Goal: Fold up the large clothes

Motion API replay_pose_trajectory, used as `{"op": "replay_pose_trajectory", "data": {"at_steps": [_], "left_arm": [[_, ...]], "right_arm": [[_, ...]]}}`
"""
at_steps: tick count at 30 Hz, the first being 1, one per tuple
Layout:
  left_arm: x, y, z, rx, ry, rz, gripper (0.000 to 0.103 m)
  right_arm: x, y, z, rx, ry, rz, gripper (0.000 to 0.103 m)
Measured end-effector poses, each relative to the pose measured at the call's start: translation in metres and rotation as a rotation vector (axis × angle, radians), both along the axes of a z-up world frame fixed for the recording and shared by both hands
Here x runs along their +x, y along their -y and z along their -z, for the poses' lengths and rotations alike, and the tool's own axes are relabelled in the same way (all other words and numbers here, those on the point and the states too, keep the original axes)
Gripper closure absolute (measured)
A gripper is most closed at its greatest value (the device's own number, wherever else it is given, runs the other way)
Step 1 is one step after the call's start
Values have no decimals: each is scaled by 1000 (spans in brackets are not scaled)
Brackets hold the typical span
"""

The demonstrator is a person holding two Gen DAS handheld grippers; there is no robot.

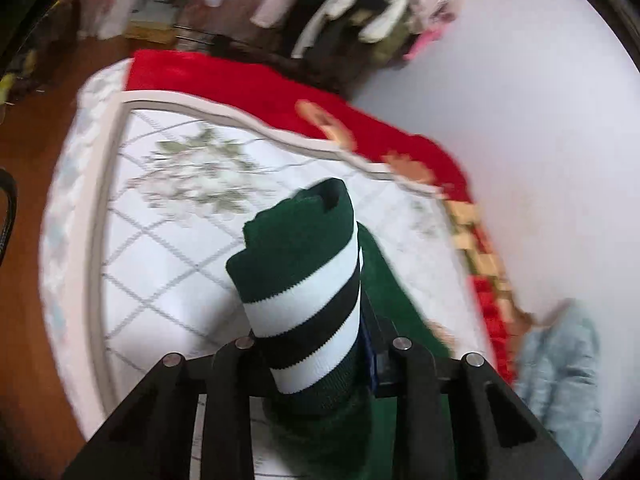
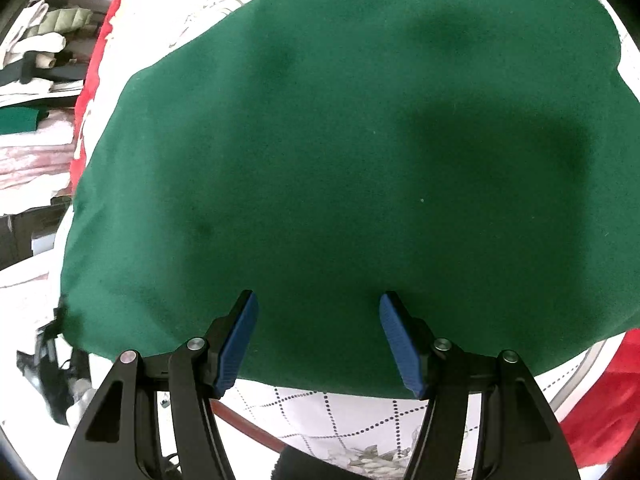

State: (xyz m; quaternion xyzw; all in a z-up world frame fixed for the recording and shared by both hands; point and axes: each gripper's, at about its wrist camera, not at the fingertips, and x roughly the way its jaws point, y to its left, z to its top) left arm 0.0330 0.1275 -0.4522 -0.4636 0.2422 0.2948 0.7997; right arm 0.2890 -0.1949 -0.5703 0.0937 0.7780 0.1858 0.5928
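Left wrist: left tongs [image 1: 320,344] pinch striped cuff [image 1: 304,292] | red blanket [image 1: 248,88] behind | right tongs [image 2: 318,338] spread over green garment [image 2: 340,140]

Matt green knit sweater [image 2: 320,140] with ribbed striped cuff [image 1: 304,280] — quilted cotton bedspread [image 1: 160,248], ridged blue rubber pads [image 2: 236,344].

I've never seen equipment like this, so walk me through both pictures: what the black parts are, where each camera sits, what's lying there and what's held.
No robot here: a person holds a two-finger gripper in each hand, each with a camera looking along its fingers. The left camera shows the left gripper shut on the green garment's striped cuff, lifted above a quilted bed cover with a red blanket along its far edge. The right camera shows the right gripper open, its blue fingers spread over the green garment lying flat on the bed, gripping nothing.
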Motion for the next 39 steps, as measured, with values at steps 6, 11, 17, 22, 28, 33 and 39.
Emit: {"op": "replay_pose_trajectory", "data": {"at_steps": [6,11,17,22,28,33,39], "left_arm": [[-1,-31,86,-205,20,-44,56],[6,-39,118,-250,14,-74,56],[49,-33,60,-45,-144,-25,84],[51,-50,-7,112,-124,17,84],[75,-42,-74,380,-175,171,84],[105,4,-93,456,-170,339,84],[143,102,-94,496,-121,605,85]], "right_arm": [[9,32,1,-3,-28,78,38],[14,64,-6,-8,-28,114,38],[19,108,-25,-32,29,172,38],[23,144,-34,-42,54,284,38],[19,136,-28,81,56,315,38],[11,158,-58,16,203,315,37],[-5,180,24,38,-40,253,45]]}}
